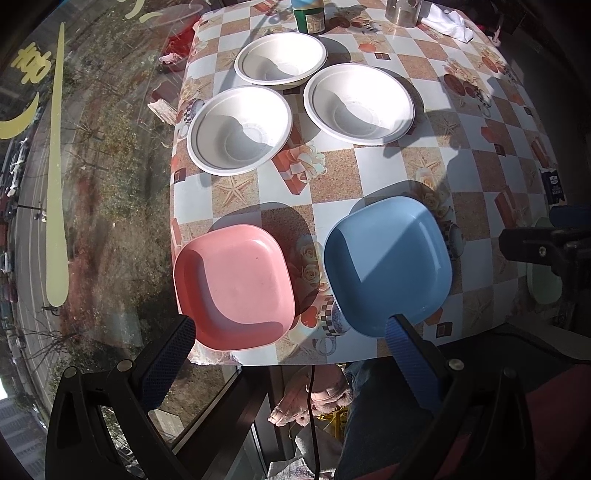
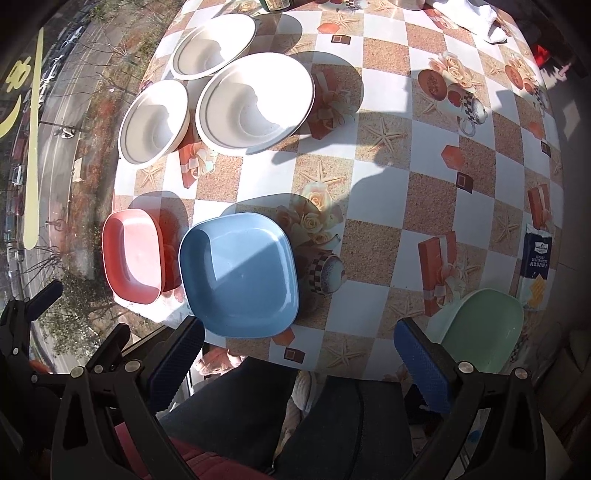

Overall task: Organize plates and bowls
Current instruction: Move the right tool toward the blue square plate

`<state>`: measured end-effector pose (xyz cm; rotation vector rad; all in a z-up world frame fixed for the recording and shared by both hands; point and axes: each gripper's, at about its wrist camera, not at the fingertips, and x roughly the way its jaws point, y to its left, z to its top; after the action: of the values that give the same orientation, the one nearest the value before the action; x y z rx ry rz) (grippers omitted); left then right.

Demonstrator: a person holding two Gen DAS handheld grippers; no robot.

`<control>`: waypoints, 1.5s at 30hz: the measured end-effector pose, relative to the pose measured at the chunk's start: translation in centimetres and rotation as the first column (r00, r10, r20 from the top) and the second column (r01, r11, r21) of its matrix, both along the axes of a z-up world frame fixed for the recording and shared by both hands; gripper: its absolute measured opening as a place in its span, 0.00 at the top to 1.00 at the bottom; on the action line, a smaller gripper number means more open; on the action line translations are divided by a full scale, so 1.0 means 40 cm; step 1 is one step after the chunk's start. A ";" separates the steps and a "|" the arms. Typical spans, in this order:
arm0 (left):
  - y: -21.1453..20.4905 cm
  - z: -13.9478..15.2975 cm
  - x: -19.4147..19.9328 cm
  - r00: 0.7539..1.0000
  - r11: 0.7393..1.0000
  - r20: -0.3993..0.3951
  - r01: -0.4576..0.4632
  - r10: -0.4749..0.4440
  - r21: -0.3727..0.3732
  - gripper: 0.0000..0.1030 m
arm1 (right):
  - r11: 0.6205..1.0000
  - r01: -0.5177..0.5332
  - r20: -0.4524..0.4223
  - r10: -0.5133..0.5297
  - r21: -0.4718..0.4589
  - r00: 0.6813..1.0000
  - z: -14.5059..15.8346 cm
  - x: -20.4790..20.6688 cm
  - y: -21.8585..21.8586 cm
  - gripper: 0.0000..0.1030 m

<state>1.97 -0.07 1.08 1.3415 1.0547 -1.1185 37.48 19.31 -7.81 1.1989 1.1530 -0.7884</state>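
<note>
A pink square plate (image 1: 234, 286) and a blue square plate (image 1: 388, 264) lie side by side at the table's near edge. Three white bowls (image 1: 240, 129) (image 1: 358, 103) (image 1: 280, 59) stand behind them. My left gripper (image 1: 291, 332) is open and empty, held over the near edge between the two plates. In the right wrist view the pink plate (image 2: 133, 254), blue plate (image 2: 240, 275) and a green plate (image 2: 484, 328) show at the near edge. My right gripper (image 2: 299, 343) is open and empty, between the blue and green plates. The left gripper (image 2: 40, 295) shows at the far left.
The table (image 1: 332, 177) has a checked cloth and stands against a window on the left. A green bottle (image 1: 308, 14), a glass jar (image 1: 402, 13) and a white cloth (image 1: 448, 24) stand at the far end. A blue packet (image 2: 535, 258) lies at the right edge.
</note>
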 end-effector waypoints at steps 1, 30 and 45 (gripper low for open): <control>0.001 0.000 0.000 1.000 1.000 0.000 0.001 -0.001 -0.005 0.00 | 1.000 0.000 -0.004 0.000 0.003 1.000 -0.001 0.000 0.001 0.00; 0.005 -0.019 0.003 1.000 1.000 -0.029 0.005 -0.005 0.004 0.00 | 0.999 -0.017 -0.007 0.018 0.039 1.000 -0.013 0.010 0.000 0.00; 0.022 -0.101 0.036 0.998 0.996 -0.042 -0.054 0.057 0.068 0.00 | 0.992 -0.042 -0.032 0.047 0.121 0.998 -0.090 0.021 0.015 0.00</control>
<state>3.41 0.81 -2.96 1.3376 1.1635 -1.0838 38.34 19.90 -11.40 1.2581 1.2664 -0.7170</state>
